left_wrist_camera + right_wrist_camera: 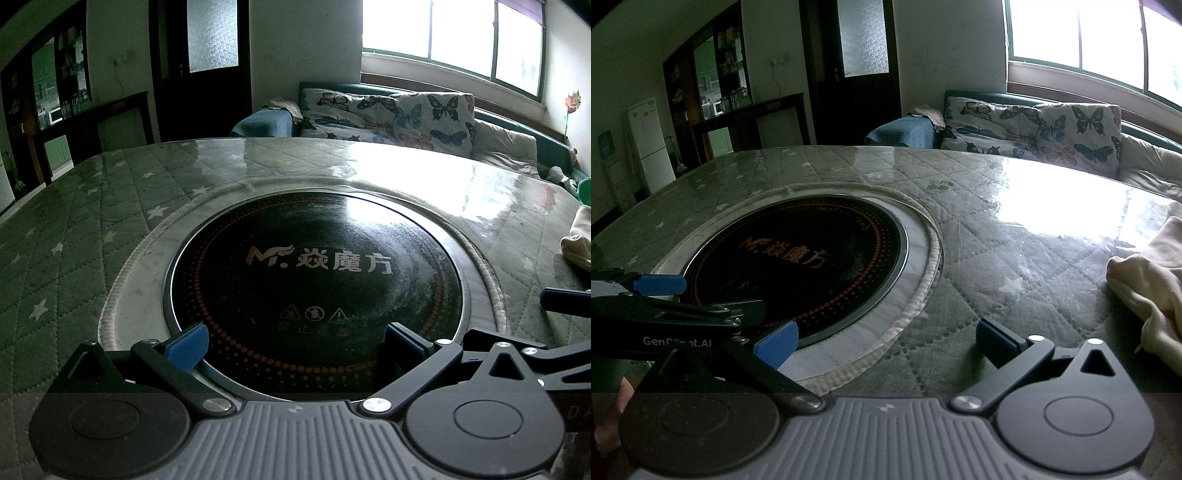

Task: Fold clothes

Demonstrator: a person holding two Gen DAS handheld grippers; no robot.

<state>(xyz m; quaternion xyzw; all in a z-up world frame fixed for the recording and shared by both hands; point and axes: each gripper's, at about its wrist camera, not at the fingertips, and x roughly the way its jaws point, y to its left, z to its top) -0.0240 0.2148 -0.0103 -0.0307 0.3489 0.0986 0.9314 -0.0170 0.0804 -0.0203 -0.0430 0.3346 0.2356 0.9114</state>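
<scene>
A crumpled cream garment [1152, 291] lies on the table at the far right; only its edge [578, 243] shows in the left wrist view. My right gripper [886, 341] is open and holds nothing, low over the quilted cloth, with the garment off to its right and apart from it. My left gripper [294, 345] is also open with nothing in it, over the near rim of the round cooktop. One blue pad [659, 284] of the left gripper shows at the left of the right wrist view. A finger [565, 301] of the right gripper pokes in at the right of the left wrist view.
A round black induction cooktop [317, 273] is set into the middle of the table [997, 258], which has a grey star-quilted cloth under a glossy clear cover. Beyond the far edge stand a sofa with butterfly cushions [391, 114], a dark door [849, 70] and a white fridge [646, 144].
</scene>
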